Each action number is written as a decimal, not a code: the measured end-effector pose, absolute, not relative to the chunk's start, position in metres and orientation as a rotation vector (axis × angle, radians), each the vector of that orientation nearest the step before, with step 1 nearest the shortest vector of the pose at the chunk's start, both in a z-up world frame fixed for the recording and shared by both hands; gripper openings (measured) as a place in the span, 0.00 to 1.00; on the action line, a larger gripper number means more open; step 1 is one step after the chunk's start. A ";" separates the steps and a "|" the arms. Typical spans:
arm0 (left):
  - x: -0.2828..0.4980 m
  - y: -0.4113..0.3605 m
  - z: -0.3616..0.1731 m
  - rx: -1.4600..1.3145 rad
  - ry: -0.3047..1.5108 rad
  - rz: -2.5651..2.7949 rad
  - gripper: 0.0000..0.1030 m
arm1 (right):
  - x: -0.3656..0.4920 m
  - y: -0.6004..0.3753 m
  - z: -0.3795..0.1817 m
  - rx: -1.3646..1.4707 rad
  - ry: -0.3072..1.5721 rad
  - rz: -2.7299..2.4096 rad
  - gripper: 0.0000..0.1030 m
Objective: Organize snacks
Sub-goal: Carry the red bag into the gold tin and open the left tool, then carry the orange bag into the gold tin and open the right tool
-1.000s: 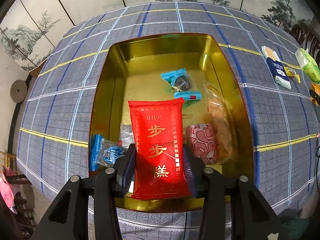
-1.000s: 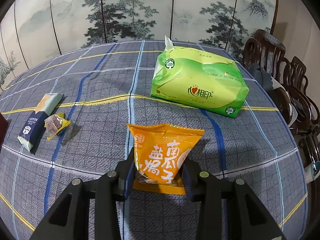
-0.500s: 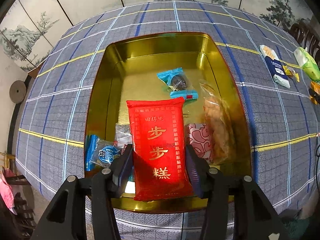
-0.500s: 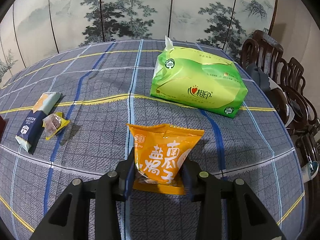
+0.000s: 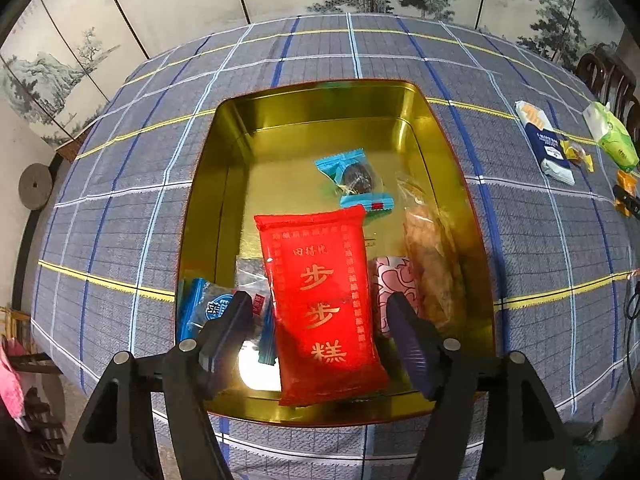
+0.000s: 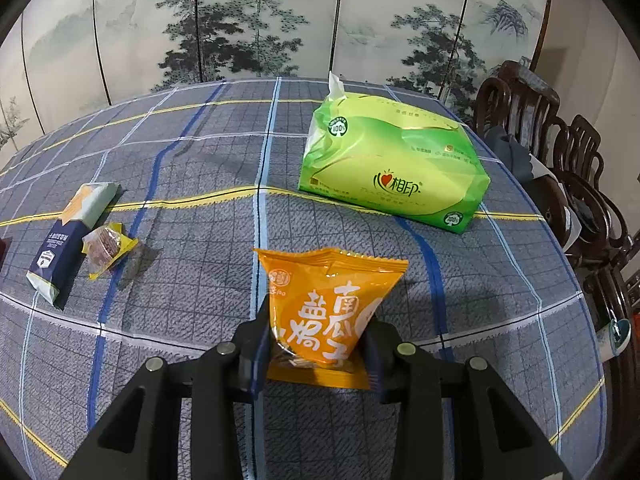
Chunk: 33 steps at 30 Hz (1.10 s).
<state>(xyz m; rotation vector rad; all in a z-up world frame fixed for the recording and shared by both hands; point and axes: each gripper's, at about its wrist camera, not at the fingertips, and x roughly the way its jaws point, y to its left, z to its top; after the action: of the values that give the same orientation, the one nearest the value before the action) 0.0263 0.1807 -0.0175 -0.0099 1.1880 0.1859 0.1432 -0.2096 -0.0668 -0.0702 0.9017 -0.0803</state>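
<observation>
The left gripper point(image 5: 320, 320) hangs over the gold tin point(image 5: 304, 136) with its fingers point(image 5: 236, 320) opening, and the red packet point(image 5: 324, 304) lies between them inside the tin, its near end resting up on the front wall. The pads no longer appear to press its sides. To finish this release well, I would let the fingers spread clear of both edges before lifting, then rise straight up so neither pad drags the slippery film or nudges the pink wrapped sweet point(image 5: 394, 288) and blue biscuit pack point(image 5: 204, 308) lying just beside it. The tin is smooth, mirror-bright metal with rounded corners; a teal wrapped candy point(image 5: 354, 180) sits further in, and a clear crinkly bag of fried pieces point(image 5: 432, 256) lies along the right wall.

On the checked cloth of the desk point(image 6: 192, 168), a navy and pale long packet point(image 6: 68, 236) lies touching a small yellow wrapped cake point(image 6: 106, 246).

The right gripper point(image 6: 316, 344) has its fingers narrow, pinching the lower part of the orange pouch point(image 6: 328, 304), a puffy pillow bag with a serrated top seam, held upright above the cloth. It probably goes to the tin next; a grip this low lets the top flop, so it should travel slowly. A soft green tissue pack point(image 6: 392, 176) lies behind.
</observation>
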 end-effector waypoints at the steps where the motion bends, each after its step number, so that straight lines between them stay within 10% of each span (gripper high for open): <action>1: 0.026 0.181 -0.016 -0.012 1.183 0.185 0.66 | 0.143 -0.209 -0.067 -0.070 0.903 -0.082 0.37; 33: -0.001 0.216 0.039 -0.107 0.956 0.260 0.73 | 0.094 -0.042 0.016 -0.054 0.799 0.296 0.36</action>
<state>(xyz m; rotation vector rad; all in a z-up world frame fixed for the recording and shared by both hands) -0.0011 0.2160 0.0387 -0.1066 0.9559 0.2604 0.0939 -0.0420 0.0161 -0.0544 0.7994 0.2961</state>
